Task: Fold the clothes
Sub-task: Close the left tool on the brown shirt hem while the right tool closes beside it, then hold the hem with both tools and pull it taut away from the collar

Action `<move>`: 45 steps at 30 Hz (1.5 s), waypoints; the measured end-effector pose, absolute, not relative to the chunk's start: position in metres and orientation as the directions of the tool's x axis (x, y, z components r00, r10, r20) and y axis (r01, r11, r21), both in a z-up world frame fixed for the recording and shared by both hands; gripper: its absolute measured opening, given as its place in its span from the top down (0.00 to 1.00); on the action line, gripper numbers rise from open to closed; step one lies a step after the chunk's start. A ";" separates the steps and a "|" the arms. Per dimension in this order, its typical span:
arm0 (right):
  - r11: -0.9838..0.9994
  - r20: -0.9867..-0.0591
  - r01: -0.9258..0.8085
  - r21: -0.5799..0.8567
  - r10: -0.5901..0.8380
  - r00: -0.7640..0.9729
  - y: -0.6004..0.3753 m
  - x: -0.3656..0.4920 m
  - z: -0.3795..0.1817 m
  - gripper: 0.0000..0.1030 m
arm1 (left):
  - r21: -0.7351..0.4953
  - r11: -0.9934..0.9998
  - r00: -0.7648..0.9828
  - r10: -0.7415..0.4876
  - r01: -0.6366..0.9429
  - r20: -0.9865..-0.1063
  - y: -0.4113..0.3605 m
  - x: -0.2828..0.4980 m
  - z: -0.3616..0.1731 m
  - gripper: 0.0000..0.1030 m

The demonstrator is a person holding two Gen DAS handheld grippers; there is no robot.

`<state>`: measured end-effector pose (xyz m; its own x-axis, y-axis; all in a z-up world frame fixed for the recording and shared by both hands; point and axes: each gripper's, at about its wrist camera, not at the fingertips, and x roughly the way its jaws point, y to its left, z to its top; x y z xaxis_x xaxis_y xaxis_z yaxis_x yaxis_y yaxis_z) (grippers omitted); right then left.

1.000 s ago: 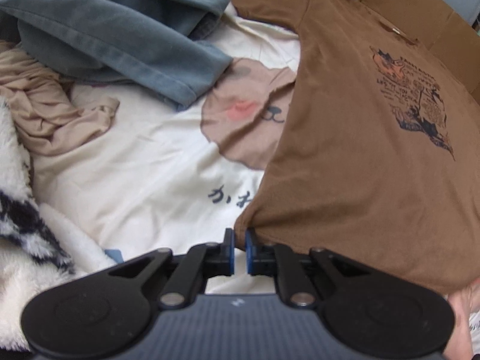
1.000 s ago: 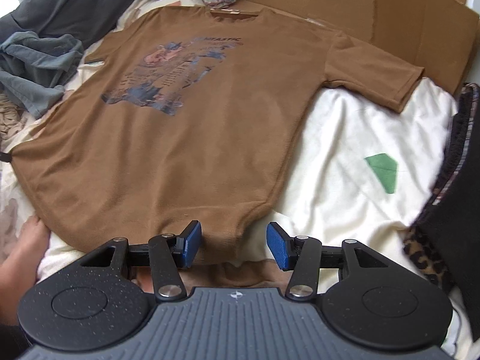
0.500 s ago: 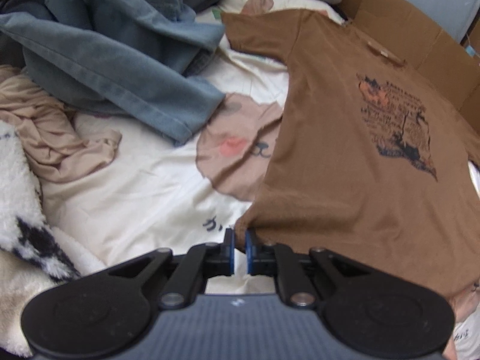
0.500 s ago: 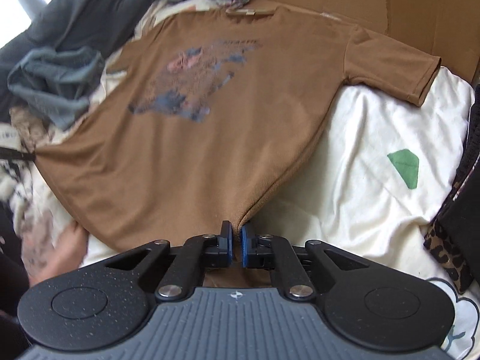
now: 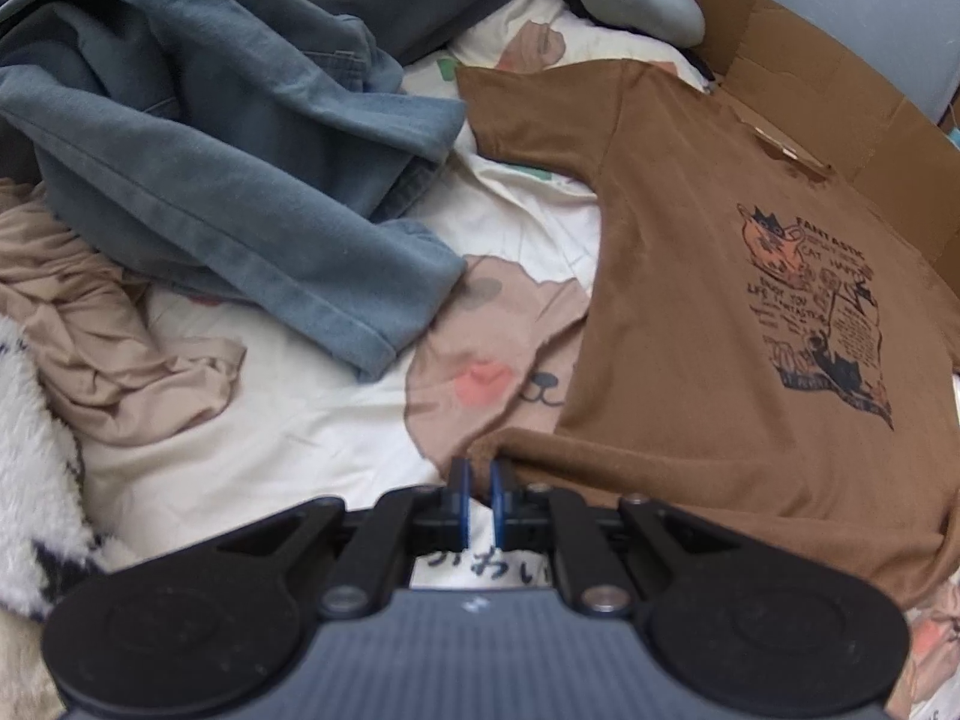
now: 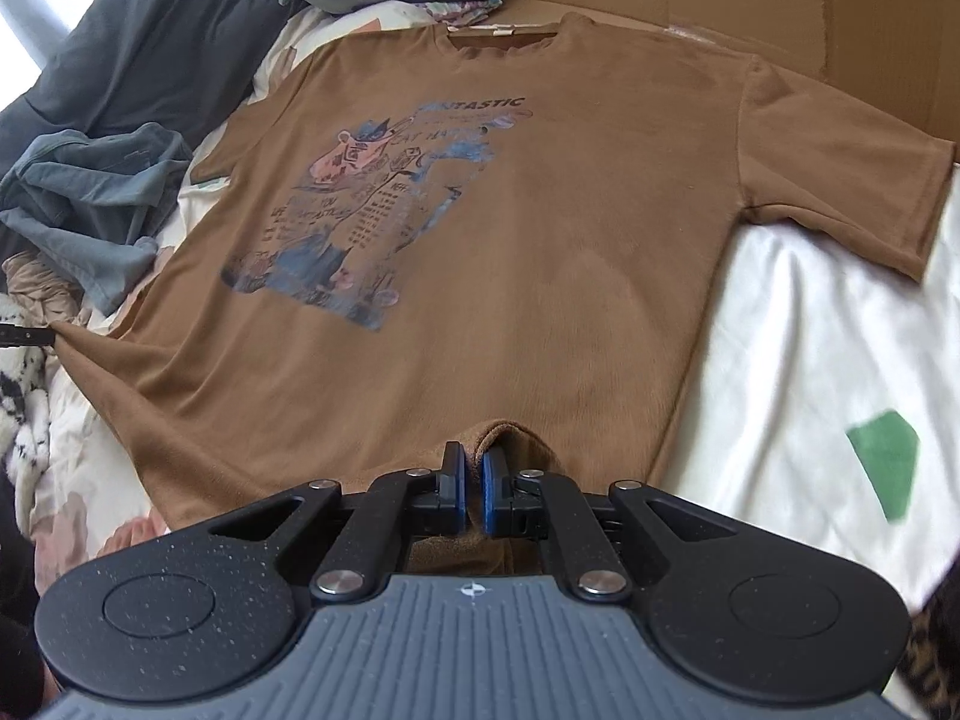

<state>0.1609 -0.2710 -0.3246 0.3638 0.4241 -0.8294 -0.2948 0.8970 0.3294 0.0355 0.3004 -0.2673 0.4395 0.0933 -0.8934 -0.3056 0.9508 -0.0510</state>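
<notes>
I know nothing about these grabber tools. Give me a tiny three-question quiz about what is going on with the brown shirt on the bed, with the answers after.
1. True or false: the brown short-sleeved T-shirt with a cat print lies print side up.
2. Which part of the shirt is pinched in the right gripper: A collar, B bottom hem, C sleeve?
3. Fill in: in the left wrist view, the crumpled garment lying left of the shirt, nearest its sleeve, is the ____ sweatshirt.

Key: 1 true. 2 B; its jaws are shut on a raised fold of hem, and the left gripper is shut on the hem's other corner. 3 blue-grey.
</notes>
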 end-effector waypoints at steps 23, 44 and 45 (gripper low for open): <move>0.906 -0.854 -0.201 0.373 0.420 0.307 -0.319 0.144 -0.318 0.76 | -0.045 0.945 0.390 0.090 -0.324 -0.916 0.302 0.039 -0.291 0.93; 0.909 -0.877 -0.232 0.347 0.402 0.265 -0.279 0.132 -0.366 0.80 | -0.033 0.945 0.371 0.095 -0.325 -0.924 0.299 0.031 -0.293 0.93; 0.909 -0.876 -0.232 0.348 0.403 0.265 -0.279 0.131 -0.365 0.87 | -0.034 0.945 0.372 0.095 -0.326 -0.923 0.299 0.031 -0.293 0.93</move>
<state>0.1315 -0.2788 -0.3652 0.2647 0.4029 -0.8761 -0.2315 0.9085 0.3478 0.0307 0.2986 -0.2929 0.3718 0.0951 -0.9234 -0.3258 0.9448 -0.0339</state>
